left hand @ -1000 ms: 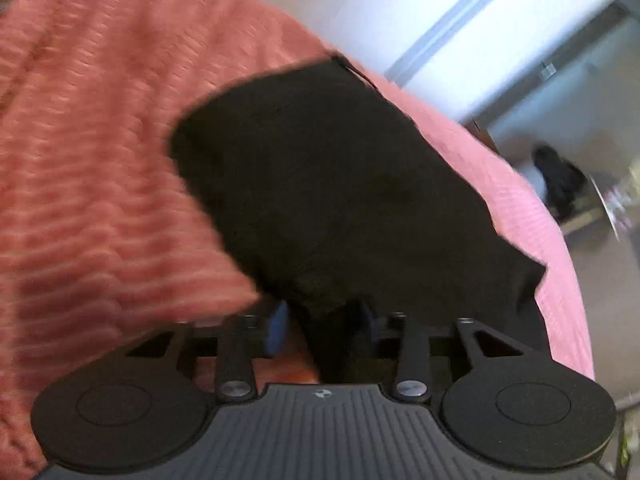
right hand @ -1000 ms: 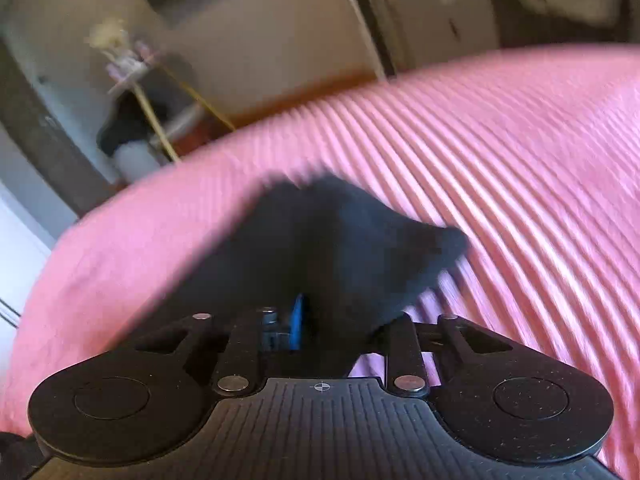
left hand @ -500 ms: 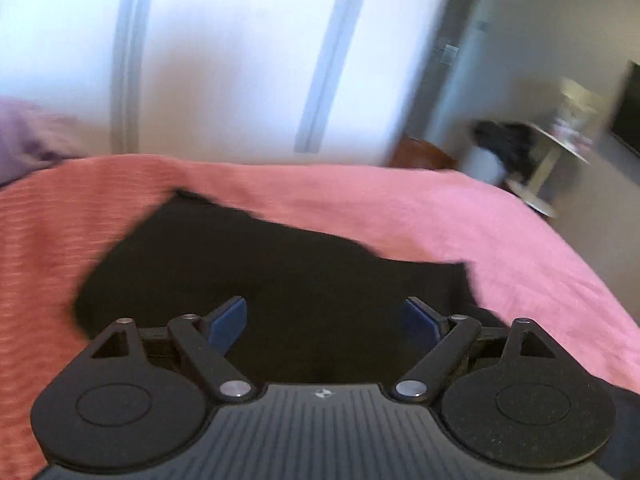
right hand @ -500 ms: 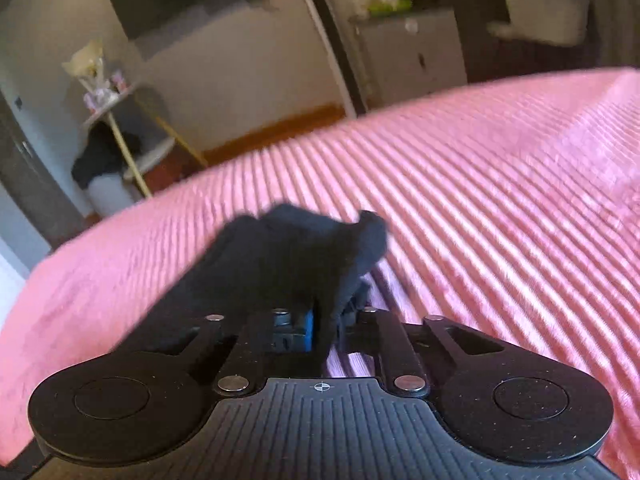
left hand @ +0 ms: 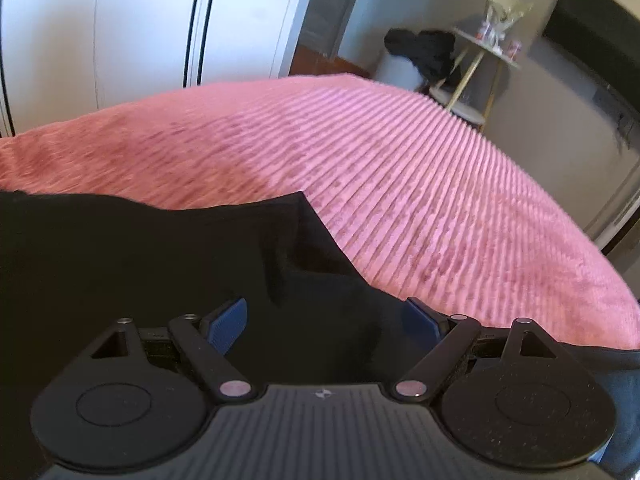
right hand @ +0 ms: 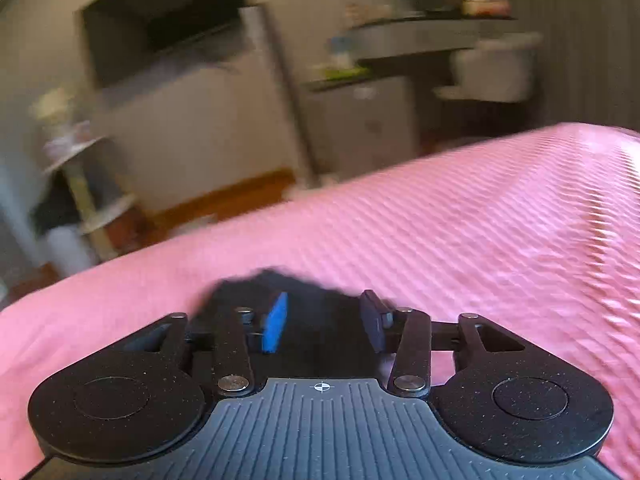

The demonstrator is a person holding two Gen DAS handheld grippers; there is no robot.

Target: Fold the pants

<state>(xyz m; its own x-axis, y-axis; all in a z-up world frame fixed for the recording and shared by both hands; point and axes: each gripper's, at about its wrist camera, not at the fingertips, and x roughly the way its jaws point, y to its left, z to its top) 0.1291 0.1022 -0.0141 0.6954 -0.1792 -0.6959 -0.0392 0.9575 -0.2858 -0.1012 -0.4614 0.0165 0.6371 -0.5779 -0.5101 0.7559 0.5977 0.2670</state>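
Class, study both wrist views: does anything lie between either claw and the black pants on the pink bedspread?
Nothing visible does. The left claw, wide open, hangs right over the black pants; the right claw is opening with the cloth between its fingers. Only the pink bedspread surrounds them.

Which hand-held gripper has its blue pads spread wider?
The left hand-held gripper: its pads stand far apart over the black fabric pants; the right hand-held gripper, opening, shows a narrower gap.

Right hand-held gripper over the bed, jaws opening, blue pads apart. Black pants bunched on the pink ribbed cover, cloth in the gap but not pinched. Background blurred: dark screen on wall, cabinet, small shelf stand at left.
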